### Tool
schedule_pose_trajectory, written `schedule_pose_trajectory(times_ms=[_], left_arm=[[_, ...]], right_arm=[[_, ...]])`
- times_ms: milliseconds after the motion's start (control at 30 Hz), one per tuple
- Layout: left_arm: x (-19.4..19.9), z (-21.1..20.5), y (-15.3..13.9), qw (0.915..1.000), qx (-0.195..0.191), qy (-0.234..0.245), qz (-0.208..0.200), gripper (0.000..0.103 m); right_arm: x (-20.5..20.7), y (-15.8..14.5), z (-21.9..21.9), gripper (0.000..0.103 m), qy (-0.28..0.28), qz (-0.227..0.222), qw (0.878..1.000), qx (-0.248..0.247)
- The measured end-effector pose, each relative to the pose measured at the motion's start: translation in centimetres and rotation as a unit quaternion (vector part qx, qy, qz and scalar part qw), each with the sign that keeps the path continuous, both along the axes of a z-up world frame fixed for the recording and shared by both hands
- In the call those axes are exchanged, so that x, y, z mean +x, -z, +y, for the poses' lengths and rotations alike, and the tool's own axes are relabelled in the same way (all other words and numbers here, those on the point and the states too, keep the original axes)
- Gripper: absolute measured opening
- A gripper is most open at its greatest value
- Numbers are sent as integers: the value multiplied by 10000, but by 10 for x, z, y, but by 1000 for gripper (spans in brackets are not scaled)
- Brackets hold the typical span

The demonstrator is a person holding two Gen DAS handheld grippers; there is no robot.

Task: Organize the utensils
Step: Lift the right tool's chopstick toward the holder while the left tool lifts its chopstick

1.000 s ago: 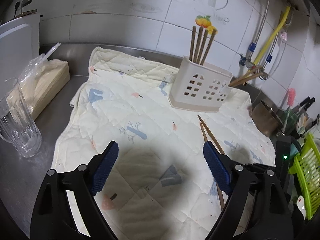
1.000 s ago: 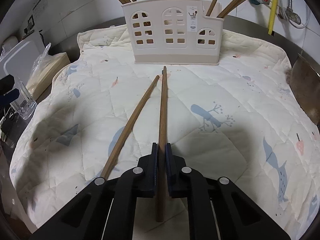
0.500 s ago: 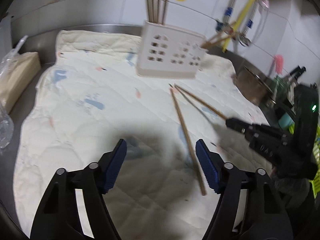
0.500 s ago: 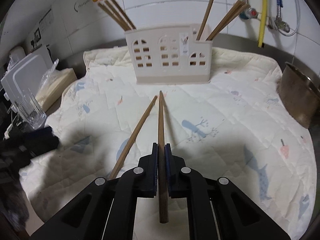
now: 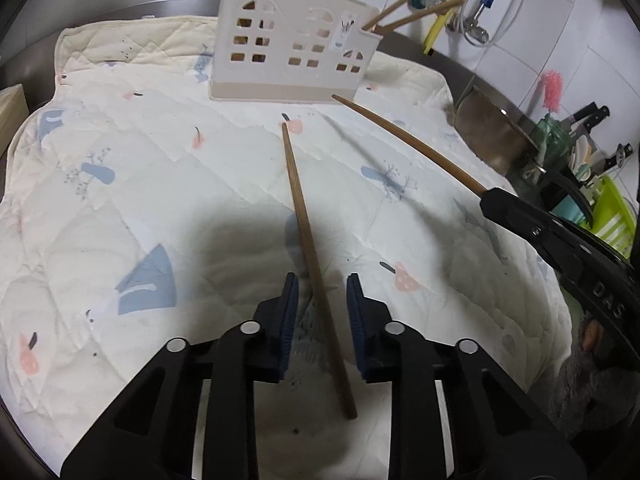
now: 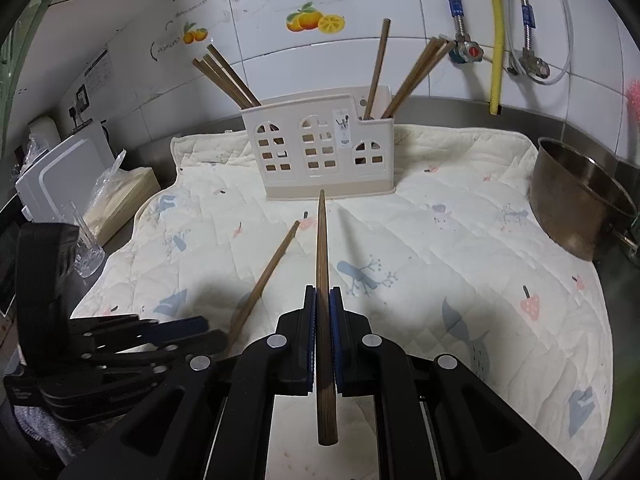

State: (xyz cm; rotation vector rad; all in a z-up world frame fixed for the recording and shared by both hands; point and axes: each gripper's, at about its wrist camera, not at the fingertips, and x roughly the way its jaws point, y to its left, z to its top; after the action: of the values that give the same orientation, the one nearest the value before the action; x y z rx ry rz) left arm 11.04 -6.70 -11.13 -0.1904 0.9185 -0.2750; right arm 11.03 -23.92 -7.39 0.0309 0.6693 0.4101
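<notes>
The left gripper has dropped over the chopstick lying in front of the holder, jaws narrowed but not gripping. The right gripper has raised its clamped second chopstick toward the holder, so both look near slotting.

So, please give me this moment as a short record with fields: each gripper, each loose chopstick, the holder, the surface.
left gripper: open, its fingers on either side of the lying chopstick, not closed on it
right gripper: shut on the held chopstick
lying chopstick: flat on the quilted mat
held chopstick: tip points toward the holder
holder: cream plastic, upright, chopsticks in its left and right compartments
quilted mat: under the holder and the lying chopstick
</notes>
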Motion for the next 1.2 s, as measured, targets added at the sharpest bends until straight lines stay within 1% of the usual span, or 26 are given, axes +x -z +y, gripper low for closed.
schedule_pose_trajectory(times_ms=[133, 300, 433, 567, 900, 1033, 1200], left_arm=[[6, -5, 8, 9999, 37, -61, 129, 17], [12, -7, 8, 9996, 150, -192, 154, 9], [13, -7, 6, 9994, 238, -208, 157, 7], [8, 1, -10, 9997, 178, -192, -2, 5], [8, 25, -71, 9966, 180, -290, -745, 5], [13, 31, -84, 9951, 239, -306, -907, 5], [15, 35, -91, 9943, 272, -308, -986, 5]], right_arm=[[0, 7, -5, 7, 52, 89, 9999, 58], [0, 8, -6, 7, 54, 99, 9999, 70], [1, 7, -7, 7, 74, 101, 9999, 102], [1, 4, -6, 7, 75, 60, 9999, 139], [4, -4, 4, 7, 12, 37, 10000, -32], [8, 7, 8, 7, -15, 222, 9996, -181], [8, 20, 10, 7, -32, 407, 9988, -254]])
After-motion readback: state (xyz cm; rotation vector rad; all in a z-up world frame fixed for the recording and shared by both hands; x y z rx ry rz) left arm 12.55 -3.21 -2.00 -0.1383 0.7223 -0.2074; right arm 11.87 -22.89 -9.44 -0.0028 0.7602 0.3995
